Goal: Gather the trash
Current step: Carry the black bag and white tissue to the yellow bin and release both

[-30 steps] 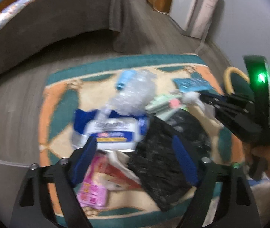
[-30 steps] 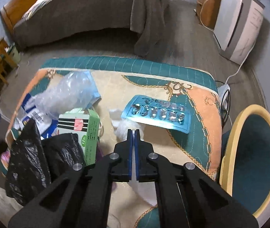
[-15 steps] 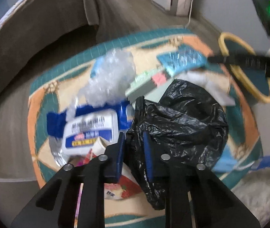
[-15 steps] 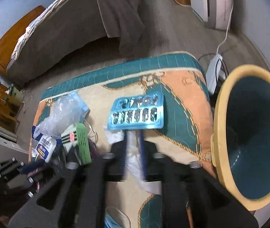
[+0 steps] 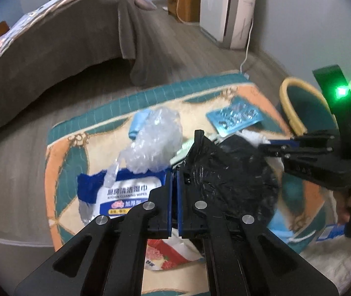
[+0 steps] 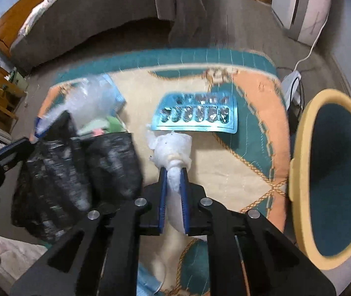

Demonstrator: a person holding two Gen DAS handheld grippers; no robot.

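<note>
My left gripper (image 5: 175, 172) is shut on the edge of a black trash bag (image 5: 229, 180) and holds it up over the rug; the bag also shows in the right wrist view (image 6: 76, 172). My right gripper (image 6: 174, 172) is shut on a crumpled white tissue (image 6: 173, 150), lifted just right of the bag. It appears in the left wrist view (image 5: 271, 144) beside the bag. A blue blister pack (image 6: 196, 116), a clear crumpled plastic wrap (image 5: 155, 140) and a blue wipes pack (image 5: 126, 192) lie on the rug.
A patterned rug (image 6: 249, 148) lies on the wooden floor. A yellow-rimmed teal bin (image 6: 335, 172) stands at its right edge. A green box (image 6: 106, 125) lies behind the bag. A bed (image 5: 52, 44) and a white appliance (image 5: 229, 9) stand beyond.
My left gripper closed on the black bag and raised it. My right gripper opened, then closed on the white tissue and lifted it toward the bag.
</note>
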